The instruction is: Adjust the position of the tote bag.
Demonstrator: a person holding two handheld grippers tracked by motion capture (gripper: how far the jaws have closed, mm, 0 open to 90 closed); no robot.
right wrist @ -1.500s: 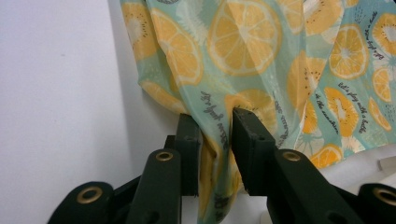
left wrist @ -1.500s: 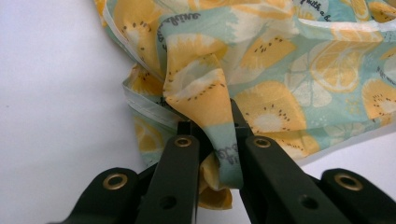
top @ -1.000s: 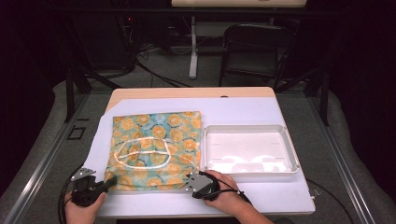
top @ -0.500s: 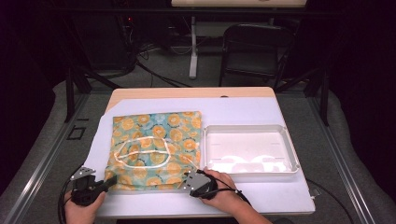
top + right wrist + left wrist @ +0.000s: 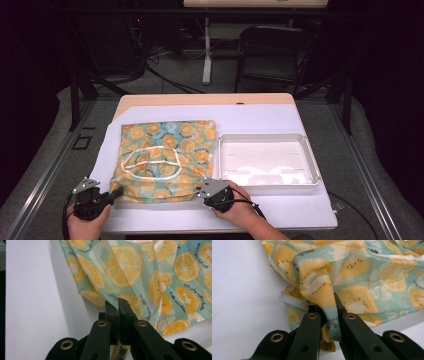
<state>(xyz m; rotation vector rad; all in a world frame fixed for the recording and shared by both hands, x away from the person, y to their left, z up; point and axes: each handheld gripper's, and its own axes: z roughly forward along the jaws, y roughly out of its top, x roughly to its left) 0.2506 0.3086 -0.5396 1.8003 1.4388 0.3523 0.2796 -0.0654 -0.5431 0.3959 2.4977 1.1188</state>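
Pinching one fruit-print bag (image 5: 167,159), two grippers, one tray (image 5: 310,155)

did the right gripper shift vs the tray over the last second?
No. The right gripper sits at the same spot off the white tray's near-left corner; its jaws have just closed on the citrus-print fabric bag's near edge.
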